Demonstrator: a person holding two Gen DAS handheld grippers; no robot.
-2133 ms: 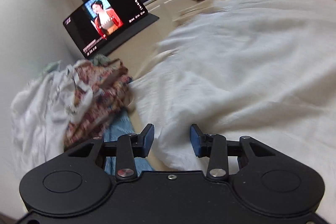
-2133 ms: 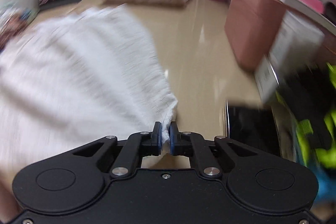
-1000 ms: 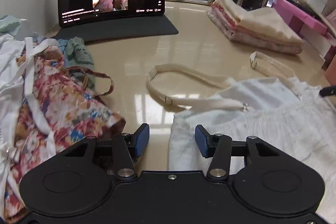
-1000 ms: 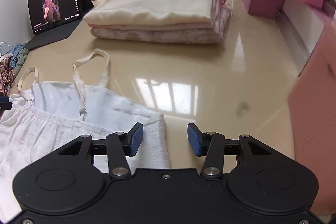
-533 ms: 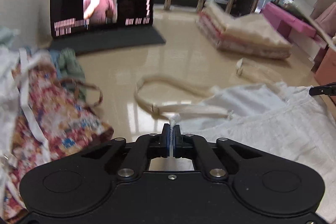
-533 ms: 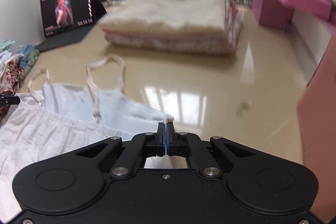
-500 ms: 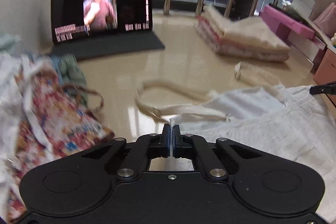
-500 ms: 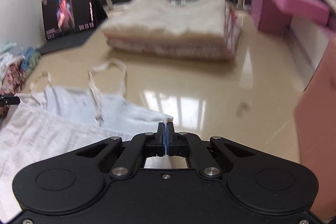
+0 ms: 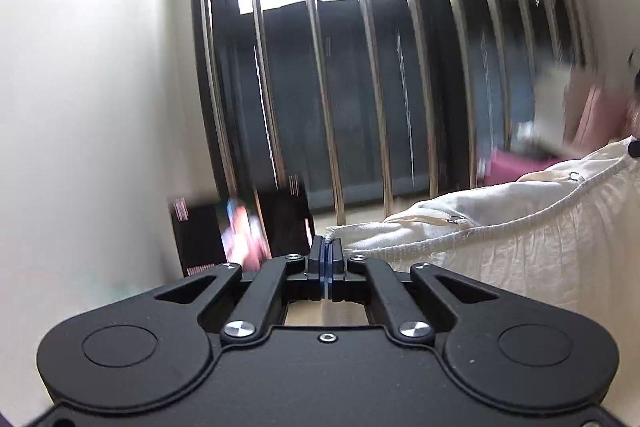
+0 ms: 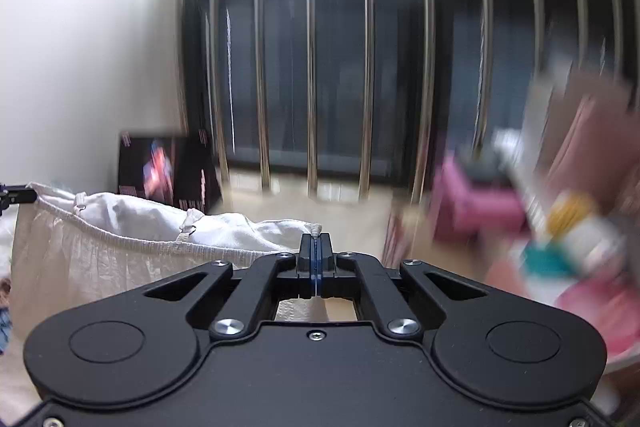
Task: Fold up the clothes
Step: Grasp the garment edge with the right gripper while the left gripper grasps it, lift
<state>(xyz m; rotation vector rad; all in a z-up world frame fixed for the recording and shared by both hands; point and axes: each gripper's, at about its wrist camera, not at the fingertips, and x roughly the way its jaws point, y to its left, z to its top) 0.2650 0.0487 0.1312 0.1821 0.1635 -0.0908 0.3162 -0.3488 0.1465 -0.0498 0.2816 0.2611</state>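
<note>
Garment — pinched by both grippers

A home room: barred window, tablet playing video, pink storage boxes
</note>
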